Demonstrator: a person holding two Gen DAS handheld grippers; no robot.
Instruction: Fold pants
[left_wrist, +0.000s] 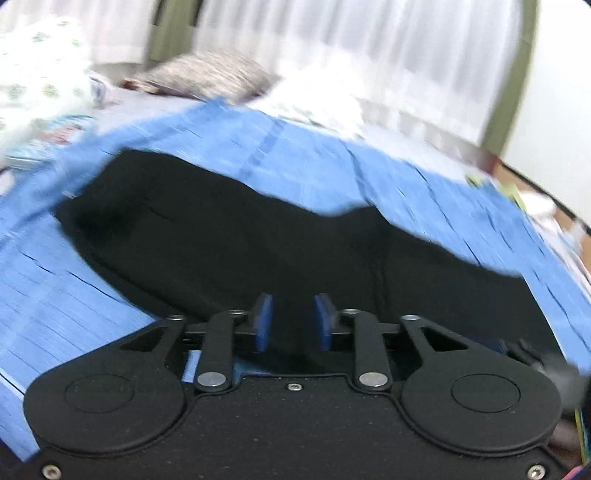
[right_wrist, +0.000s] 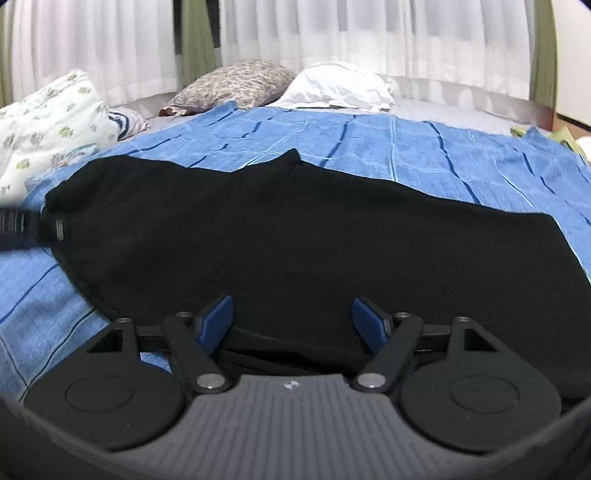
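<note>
The black fabric pants lie on the blue striped bedspread, long axis left to right across frame centre. Right tool and left tool both released, hovering at the near edge.

The black pants lie flat and spread lengthwise across the blue striped bedspread — plain dark fabric, far edge wavy, mostly smooth.

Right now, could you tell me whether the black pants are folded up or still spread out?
Spread out: the black pants lie long and flat across the blue bedspread. Whether one leg is doubled over the other, I cannot tell.
</note>
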